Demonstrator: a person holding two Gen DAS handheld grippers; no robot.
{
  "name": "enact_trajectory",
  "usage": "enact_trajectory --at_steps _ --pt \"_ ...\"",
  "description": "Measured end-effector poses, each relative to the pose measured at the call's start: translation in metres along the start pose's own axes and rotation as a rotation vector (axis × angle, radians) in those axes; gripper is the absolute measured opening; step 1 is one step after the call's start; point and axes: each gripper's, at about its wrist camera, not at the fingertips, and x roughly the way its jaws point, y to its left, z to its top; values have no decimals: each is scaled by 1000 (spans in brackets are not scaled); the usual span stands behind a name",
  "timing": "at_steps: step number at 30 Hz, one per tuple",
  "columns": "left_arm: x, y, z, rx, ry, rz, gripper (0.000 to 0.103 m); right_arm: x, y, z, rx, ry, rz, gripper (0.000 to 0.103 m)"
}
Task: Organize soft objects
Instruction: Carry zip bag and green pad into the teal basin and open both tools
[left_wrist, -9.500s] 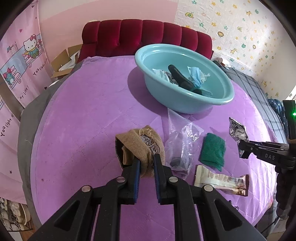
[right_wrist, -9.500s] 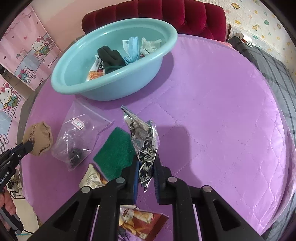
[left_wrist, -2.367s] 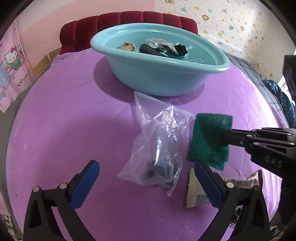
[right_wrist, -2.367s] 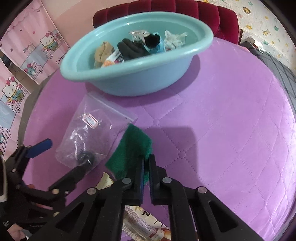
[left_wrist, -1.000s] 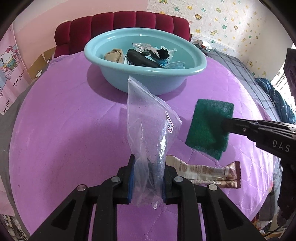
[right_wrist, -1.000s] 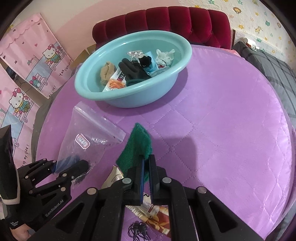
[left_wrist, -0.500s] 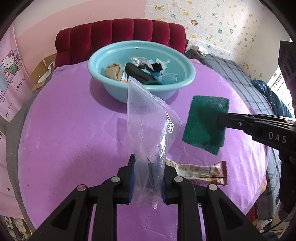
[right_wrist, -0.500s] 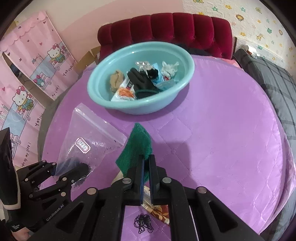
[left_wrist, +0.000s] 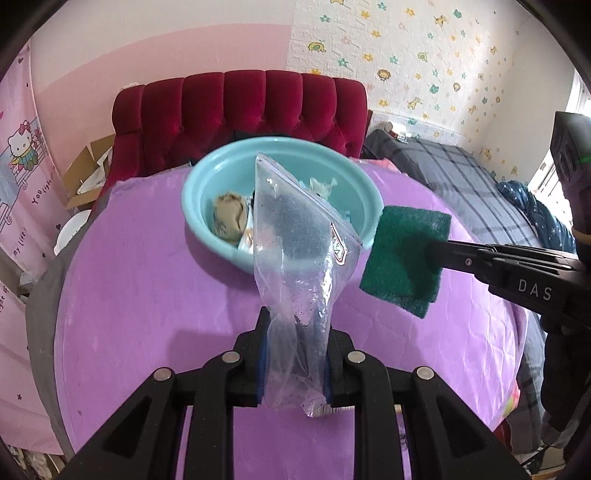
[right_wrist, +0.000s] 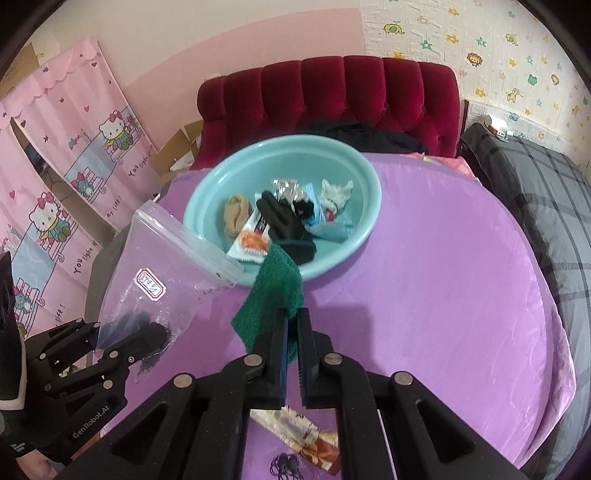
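My left gripper (left_wrist: 295, 354) is shut on a clear zip bag (left_wrist: 303, 258) with small dark items in its bottom, held upright above the purple table (left_wrist: 147, 314). My right gripper (right_wrist: 291, 325) is shut on a green scouring pad (right_wrist: 273, 291), held in the air right of the bag; the pad also shows in the left wrist view (left_wrist: 406, 258). A light blue basin (right_wrist: 362, 177) stands at the far side and holds a tan sock (right_wrist: 236, 214), a black glove (right_wrist: 284, 225), wrappers and a face mask. The bag also shows in the right wrist view (right_wrist: 166, 273).
A snack wrapper (right_wrist: 303, 432) and a small black tangle (right_wrist: 284, 461) lie on the table near its front edge. A red tufted headboard (left_wrist: 240, 107) stands behind the basin. A grey plaid bed (right_wrist: 546, 184) is to the right, pink curtains (right_wrist: 55, 166) to the left.
Both grippers have risen higher above the table with the bag and the pad still held. The basin now looks farther away and lower in both views.
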Motion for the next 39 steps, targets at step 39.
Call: enact_trajectory --at_steps 39 --pt "118 41 105 8 15 62 24 121 -14 138 3 15 -81 3"
